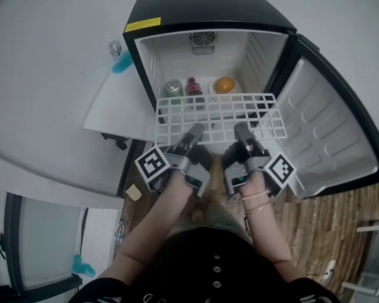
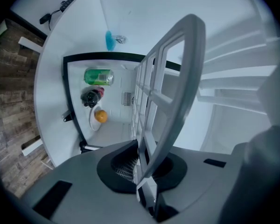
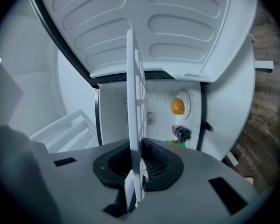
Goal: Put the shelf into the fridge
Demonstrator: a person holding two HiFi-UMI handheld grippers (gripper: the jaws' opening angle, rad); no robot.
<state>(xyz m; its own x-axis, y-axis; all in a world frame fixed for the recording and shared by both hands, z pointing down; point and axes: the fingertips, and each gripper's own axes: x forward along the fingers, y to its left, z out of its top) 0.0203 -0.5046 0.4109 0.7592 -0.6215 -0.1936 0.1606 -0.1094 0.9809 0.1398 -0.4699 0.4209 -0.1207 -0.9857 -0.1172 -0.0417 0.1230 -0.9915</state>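
1. Together the left gripper [image 1: 194,132] and right gripper [image 1: 242,130] hold the white shelf [image 1: 218,115] at the open fridge [image 1: 202,5] mouth.
2. Each gripper's jaws are clamped on its near edge.

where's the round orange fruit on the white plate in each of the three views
Head view: the round orange fruit is at upper centre, inside the black fridge, beyond the white grid shelf.
Left gripper view: left of centre, left of the shelf.
Right gripper view: right of centre, right of the shelf.
Shared landmark: the dark bottle beside it.
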